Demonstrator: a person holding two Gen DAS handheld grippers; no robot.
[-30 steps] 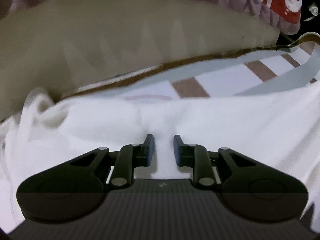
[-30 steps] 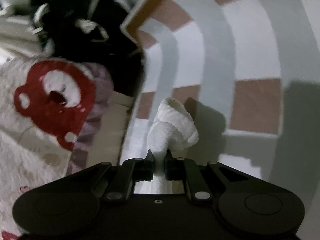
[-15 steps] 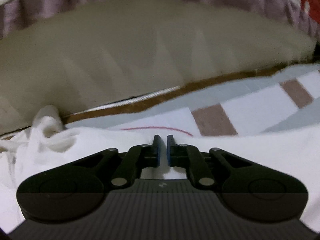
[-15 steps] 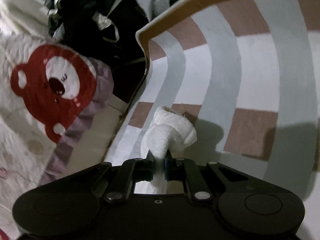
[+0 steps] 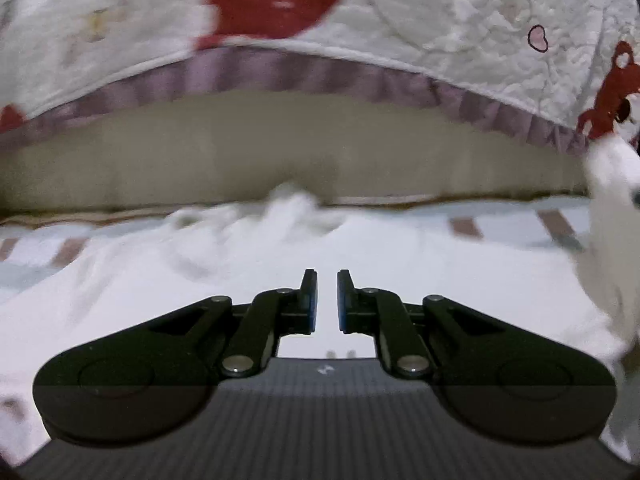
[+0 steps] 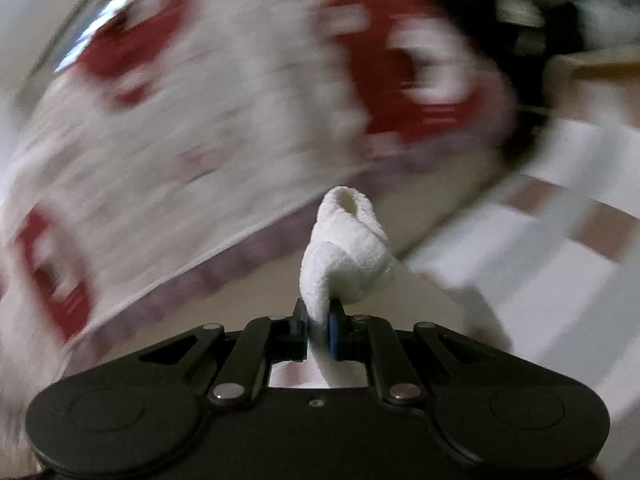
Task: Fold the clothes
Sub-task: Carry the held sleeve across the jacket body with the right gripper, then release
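The white garment [image 5: 280, 256] lies low in frame; my right tool [image 6: 319, 322] pinches its bunched edge, my left tool [image 5: 327, 300] opens slightly, empty.

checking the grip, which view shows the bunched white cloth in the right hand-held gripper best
The right wrist view: the white cloth sits sharp and centred, pinched in the right hand-held gripper. The left wrist view shows only a blurred white shape at its right edge, probably that cloth.

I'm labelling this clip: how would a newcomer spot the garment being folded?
Start at the white quilt with red bears hanging above the striped mat. On that mat, spread below the left gripper, lies the white garment. Unlike both, it is plain white, and the right gripper pinches a bunched end.
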